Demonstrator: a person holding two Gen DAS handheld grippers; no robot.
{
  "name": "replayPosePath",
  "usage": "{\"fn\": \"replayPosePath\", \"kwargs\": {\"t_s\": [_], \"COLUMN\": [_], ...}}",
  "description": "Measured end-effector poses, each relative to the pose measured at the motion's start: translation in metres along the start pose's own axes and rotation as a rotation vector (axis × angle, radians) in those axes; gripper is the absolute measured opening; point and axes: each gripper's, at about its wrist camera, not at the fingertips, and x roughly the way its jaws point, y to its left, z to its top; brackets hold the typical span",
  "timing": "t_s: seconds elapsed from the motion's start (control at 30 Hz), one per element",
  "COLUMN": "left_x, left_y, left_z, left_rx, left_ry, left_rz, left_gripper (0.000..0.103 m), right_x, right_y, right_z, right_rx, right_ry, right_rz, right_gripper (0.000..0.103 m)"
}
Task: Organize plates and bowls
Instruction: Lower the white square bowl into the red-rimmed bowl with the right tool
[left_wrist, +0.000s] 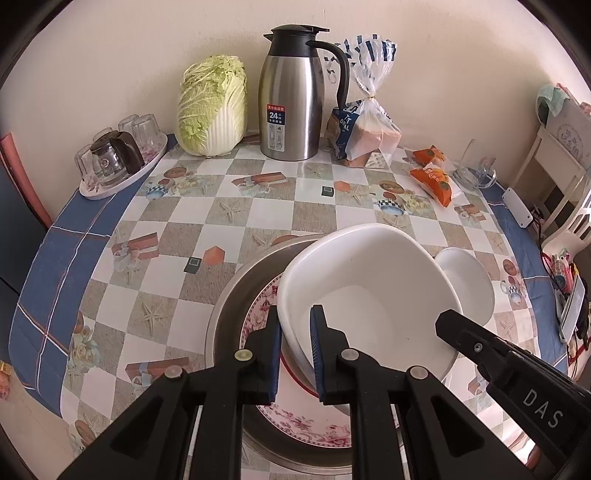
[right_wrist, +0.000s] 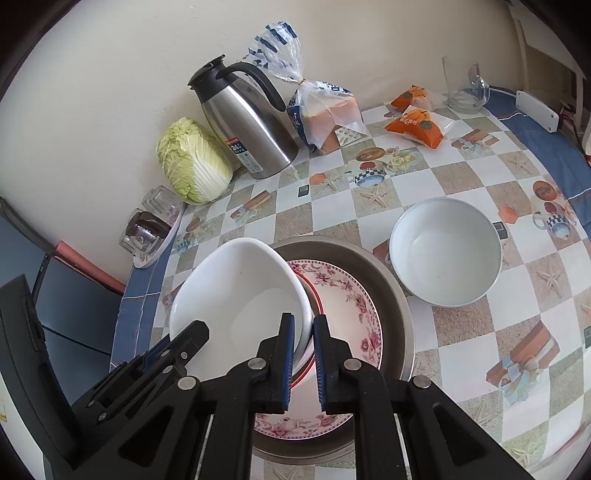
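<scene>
A large white bowl (left_wrist: 369, 291) (right_wrist: 240, 295) is held above a floral plate (left_wrist: 306, 424) (right_wrist: 354, 314) that lies in a metal pan (left_wrist: 236, 295) (right_wrist: 391, 291). My left gripper (left_wrist: 295, 328) is shut on the bowl's left rim. My right gripper (right_wrist: 303, 332) is shut on the bowl's right rim; its finger also shows in the left wrist view (left_wrist: 454, 325). A second, smaller white bowl (left_wrist: 469, 280) (right_wrist: 445, 251) stands on the table to the right of the pan.
At the back by the wall stand a steel thermos jug (left_wrist: 291, 96), a napa cabbage (left_wrist: 212, 105), a bread bag (left_wrist: 365, 125) and a tray of glasses (left_wrist: 118, 158). Orange snack packs (left_wrist: 432, 177) and a glass mug (left_wrist: 474, 170) lie back right.
</scene>
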Motion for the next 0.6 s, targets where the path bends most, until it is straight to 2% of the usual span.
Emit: {"fn": "replayPosePath", "kwargs": {"t_s": [0.6], "left_x": [0.0062], "left_y": [0.002], "left_z": [0.0003], "left_rx": [-0.009], "left_ry": [0.018], "left_rz": [0.001], "left_gripper": [0.014], "right_x": [0.0085], "right_y": [-0.0021], "right_z": [-0.0016], "right_rx": [0.002], "right_ry": [0.021], "right_rz": [-0.005], "right_gripper": [0.013]}}
